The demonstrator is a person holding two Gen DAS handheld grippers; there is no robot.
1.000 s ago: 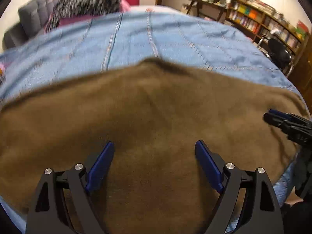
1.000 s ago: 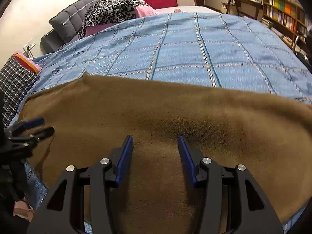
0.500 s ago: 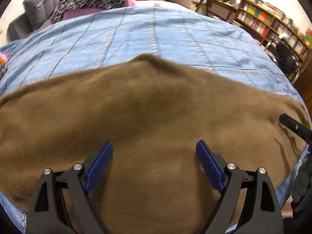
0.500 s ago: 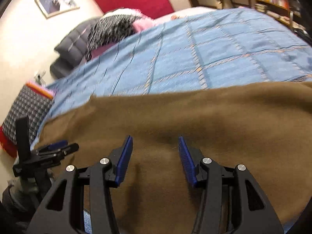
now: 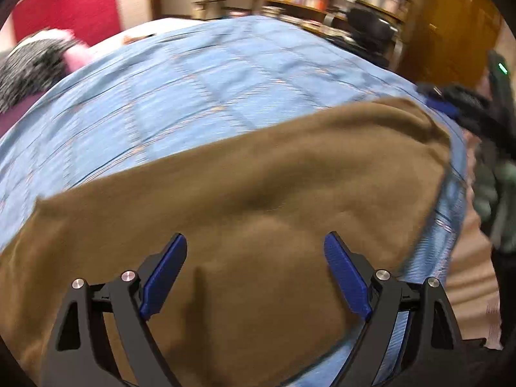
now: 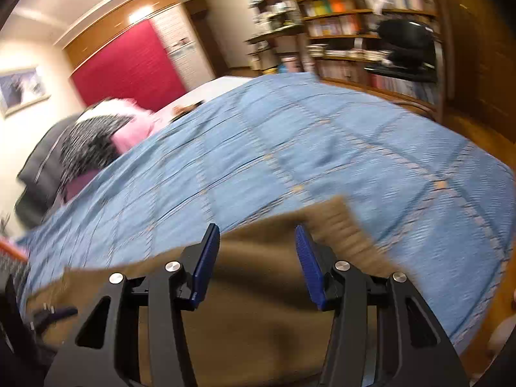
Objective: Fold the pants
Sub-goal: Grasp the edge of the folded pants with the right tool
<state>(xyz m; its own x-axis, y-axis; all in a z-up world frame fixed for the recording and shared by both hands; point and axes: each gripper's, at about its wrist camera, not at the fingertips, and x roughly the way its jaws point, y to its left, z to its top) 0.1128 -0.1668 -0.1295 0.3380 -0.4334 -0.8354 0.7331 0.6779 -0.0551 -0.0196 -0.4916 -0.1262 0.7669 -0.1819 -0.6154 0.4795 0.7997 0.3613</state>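
I am working over the bed [image 5: 200, 96], which is wearing a blue checked cover and filling most of both views, and the brown pants [image 5: 258, 213] are lying spread flat across its near edge. Behind the bed, bookshelves [image 6: 354, 22] are holding rows of books, too blurred to read, and a black chair [image 6: 406, 48] is standing in front of them. At the head end, a speckled black-and-white cloth [image 6: 90, 142] and something pink are lying heaped beside a dark cushion. My left gripper [image 5: 254, 277] is hanging over the pants with its jaws spread wide and nothing between the pads. My right gripper [image 6: 256, 264] is standing about half open over the far corner of the pants, also pinching nothing. Compared with a second ago, both views have swung toward the bookshelf side and tilted, and the right gripper, which was over the middle of the pants, is now facing their right end where the cover is showing past the hem. In the left view the right gripper is showing only as a dark smear at the right edge. Everything is motion-blurred, and the near edge of the pants is being cut off behind my grippers.
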